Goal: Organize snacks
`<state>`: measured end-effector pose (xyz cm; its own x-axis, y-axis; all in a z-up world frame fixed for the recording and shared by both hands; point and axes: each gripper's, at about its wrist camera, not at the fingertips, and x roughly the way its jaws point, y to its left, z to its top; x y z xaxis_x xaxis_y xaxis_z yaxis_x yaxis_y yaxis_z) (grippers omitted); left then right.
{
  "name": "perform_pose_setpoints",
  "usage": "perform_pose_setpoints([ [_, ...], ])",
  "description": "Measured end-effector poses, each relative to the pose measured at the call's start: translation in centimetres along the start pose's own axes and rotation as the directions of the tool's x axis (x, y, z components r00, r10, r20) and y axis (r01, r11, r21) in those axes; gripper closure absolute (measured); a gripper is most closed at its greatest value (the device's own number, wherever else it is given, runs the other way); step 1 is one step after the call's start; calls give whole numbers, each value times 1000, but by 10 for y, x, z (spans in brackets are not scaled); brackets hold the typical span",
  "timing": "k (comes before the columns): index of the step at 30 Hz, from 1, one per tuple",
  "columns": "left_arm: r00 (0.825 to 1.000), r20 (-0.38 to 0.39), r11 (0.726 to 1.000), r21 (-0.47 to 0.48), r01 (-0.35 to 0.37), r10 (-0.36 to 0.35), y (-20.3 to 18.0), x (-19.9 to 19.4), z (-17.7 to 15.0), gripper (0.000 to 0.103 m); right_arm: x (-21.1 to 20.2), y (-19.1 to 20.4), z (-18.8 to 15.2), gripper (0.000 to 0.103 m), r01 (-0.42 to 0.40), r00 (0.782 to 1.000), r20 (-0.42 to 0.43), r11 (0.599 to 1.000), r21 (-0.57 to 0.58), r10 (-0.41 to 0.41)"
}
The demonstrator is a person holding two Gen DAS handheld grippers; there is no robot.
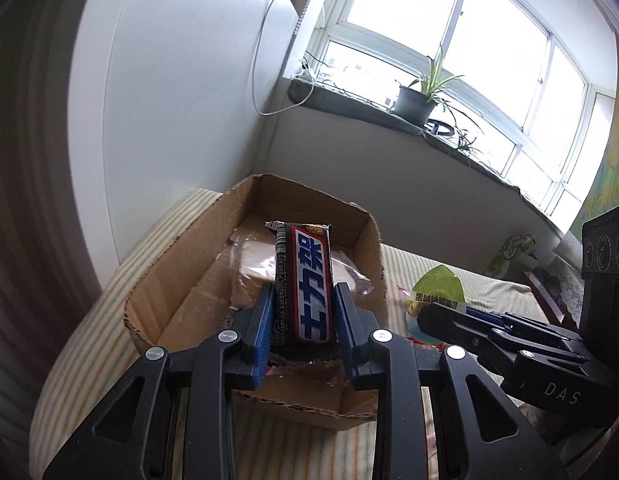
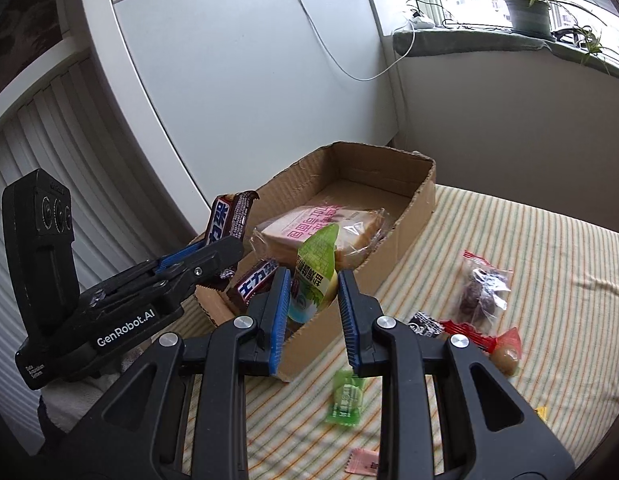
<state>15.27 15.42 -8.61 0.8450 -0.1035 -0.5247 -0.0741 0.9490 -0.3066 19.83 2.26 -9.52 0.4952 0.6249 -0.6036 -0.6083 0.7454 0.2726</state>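
Snacks head for the cardboard box [image 2: 419, 196]: my left tongs [image 1: 303, 312] pinch a chocolate bar [image 1: 307, 280] above it, my right tongs [image 2: 313, 300] pinch a green pouch [image 2: 315, 268]. Both arrive together and could collide.

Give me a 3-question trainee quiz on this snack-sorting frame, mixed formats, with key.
1. True or false: the left gripper is empty.
2. What does the right gripper hold? A) green-topped pouch B) red candy wrapper C) pink sachet
3. Fill in: inside the cardboard box lie a second chocolate bar and a wrapped ____.

Key
1. False: it is shut on a chocolate bar, held over the box.
2. A
3. Sliced bread
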Motion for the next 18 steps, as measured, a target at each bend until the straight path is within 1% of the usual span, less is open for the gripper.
perform_pose_setpoints([
  [2, 1000, -4, 1000, -13, -25, 25, 8, 3, -1, 76, 7, 5, -1, 77, -3, 1000, -8, 1000, -5, 3],
  [7, 999, -21, 998, -53, -41, 40, 25, 8, -3, 76, 24, 16, -4, 77, -9, 999, -39, 999, -33, 7],
  [18, 998, -22, 996, -71, -57, 55, 32, 8, -4, 76, 32, 35, -10, 77, -12, 998, -58, 996, -84, 7],
])
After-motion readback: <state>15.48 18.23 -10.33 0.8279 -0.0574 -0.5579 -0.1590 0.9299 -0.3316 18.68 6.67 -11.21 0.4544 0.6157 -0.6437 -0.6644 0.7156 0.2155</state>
